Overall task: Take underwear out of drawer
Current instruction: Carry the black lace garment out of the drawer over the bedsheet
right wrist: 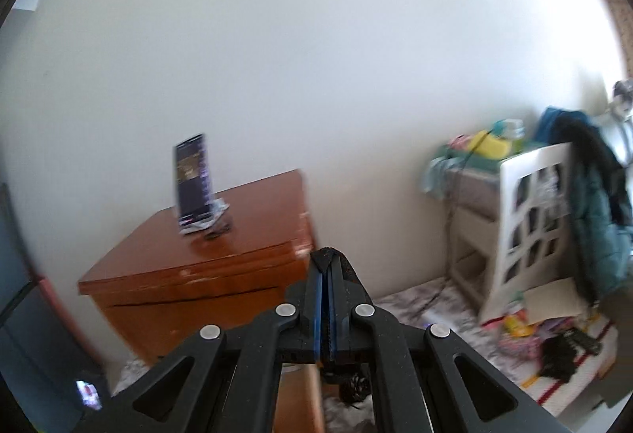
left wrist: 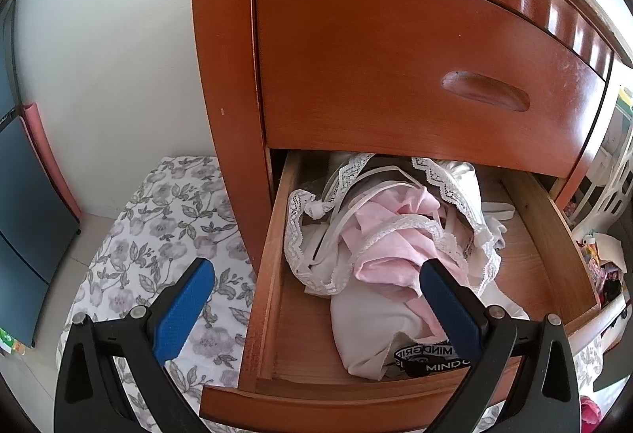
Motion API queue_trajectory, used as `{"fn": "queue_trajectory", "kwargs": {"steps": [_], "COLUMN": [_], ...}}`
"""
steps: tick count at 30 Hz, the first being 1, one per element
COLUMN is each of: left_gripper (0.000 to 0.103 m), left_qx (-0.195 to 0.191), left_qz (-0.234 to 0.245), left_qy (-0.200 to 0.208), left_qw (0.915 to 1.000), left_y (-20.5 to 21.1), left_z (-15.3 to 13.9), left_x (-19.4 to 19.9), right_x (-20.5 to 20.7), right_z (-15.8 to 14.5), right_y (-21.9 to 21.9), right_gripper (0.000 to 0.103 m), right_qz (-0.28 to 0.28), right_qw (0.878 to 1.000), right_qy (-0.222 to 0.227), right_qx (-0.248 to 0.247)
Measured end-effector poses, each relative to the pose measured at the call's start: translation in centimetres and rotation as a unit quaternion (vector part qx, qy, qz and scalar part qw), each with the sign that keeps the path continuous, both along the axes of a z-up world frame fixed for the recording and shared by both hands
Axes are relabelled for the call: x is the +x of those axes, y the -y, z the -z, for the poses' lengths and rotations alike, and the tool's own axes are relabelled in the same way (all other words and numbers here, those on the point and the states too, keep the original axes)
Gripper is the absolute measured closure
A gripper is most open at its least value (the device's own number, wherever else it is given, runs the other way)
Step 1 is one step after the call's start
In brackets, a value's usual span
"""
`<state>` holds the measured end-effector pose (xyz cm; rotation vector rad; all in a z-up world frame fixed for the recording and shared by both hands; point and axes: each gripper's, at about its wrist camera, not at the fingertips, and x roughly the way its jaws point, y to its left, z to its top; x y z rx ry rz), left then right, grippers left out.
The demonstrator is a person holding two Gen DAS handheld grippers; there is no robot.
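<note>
A: Left gripper [left wrist: 316, 298] hangs over the open drawer [left wrist: 273, 274], jaws wide, nothing between them. Pile of underwear [left wrist: 379, 247] sits in the drawer: pink piece, white lace, a black waistband at the front.

B: Right gripper [right wrist: 325, 266]?

A: Jaws pinched nearly together on a thin dark fabric [right wrist: 346, 264] that drapes over the tip and hangs below. It's raised, facing the wall, nightstand [right wrist: 205, 255] below it.

B: Risks?

A: Grip looks like it's on an edge only; a fast swing could let it slip. In the drawer, the straps are tangled through the lace, so one grab may drag several pieces out.

B: Anything unclear?

A: Right view is motion-blurred. Can't tell what garment the dark cloth is, or how much hangs below. The drawer's back is hidden under the closed upper drawer front [left wrist: 395, 69].
</note>
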<state>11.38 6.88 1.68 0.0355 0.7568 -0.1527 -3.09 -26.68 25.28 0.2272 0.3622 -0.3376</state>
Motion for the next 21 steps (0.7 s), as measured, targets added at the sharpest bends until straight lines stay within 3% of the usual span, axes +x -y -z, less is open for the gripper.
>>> {"fn": "queue_trajectory", "kwargs": {"steps": [10, 21], "left_gripper": [0.0, 0.0], "left_qx": [0.006, 0.008], "left_qz": [0.003, 0.003], "left_qy": [-0.001, -0.002], "left_qw": [1.0, 1.0], "left_y": [0.5, 0.5], "left_z": [0.1, 0.1], "left_x": [-0.1, 0.0], "right_x": [1.4, 4.1], "right_z": [6.1, 17.1], "right_y": [3.7, 5.7], "right_gripper": [0.101, 0.099], "right_qz": [0.062, 0.072], "right_qw": [0.994, 0.974], "right_qy": [-0.09, -0.202], "right_qx": [0.022, 0.075]}}
